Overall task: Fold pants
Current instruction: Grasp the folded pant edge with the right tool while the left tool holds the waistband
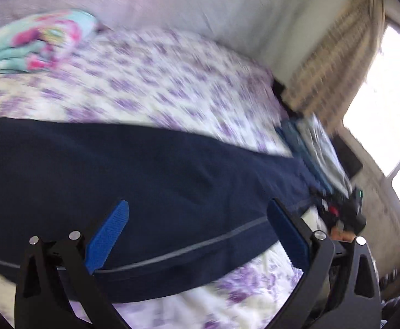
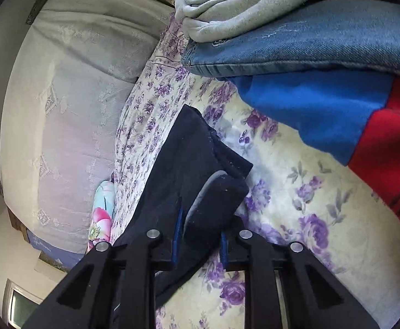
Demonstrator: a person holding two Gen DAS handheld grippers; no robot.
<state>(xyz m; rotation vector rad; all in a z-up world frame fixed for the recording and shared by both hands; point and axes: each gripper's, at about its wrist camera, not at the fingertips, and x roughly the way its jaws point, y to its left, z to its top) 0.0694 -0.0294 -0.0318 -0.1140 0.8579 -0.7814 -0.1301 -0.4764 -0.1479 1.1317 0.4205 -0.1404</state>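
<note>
Navy pants (image 1: 145,170) with a thin grey side stripe lie stretched across a purple-flowered bedsheet (image 1: 150,76). My left gripper (image 1: 197,203) hovers just over them, its blue pads (image 1: 106,235) wide apart and open, with nothing pinched. In the right wrist view the same pants (image 2: 183,150) run away from the camera, with the end folded into a thick bunch. My right gripper (image 2: 201,219) is shut on that bunched end, with the navy cloth filling the narrow gap between its pads. At the right of the left wrist view, a hand holding a black device (image 1: 342,216) sits at the pants' far end.
A stack of folded clothes lies close on the right: a grey sweat garment (image 2: 255,0), blue jeans (image 2: 309,46) and a blue-and-red piece (image 2: 323,109). A turquoise flowered cloth (image 1: 32,44) lies by the pale pillows (image 2: 76,96). A curtain (image 1: 337,68) and bright window (image 1: 392,109) border the bed.
</note>
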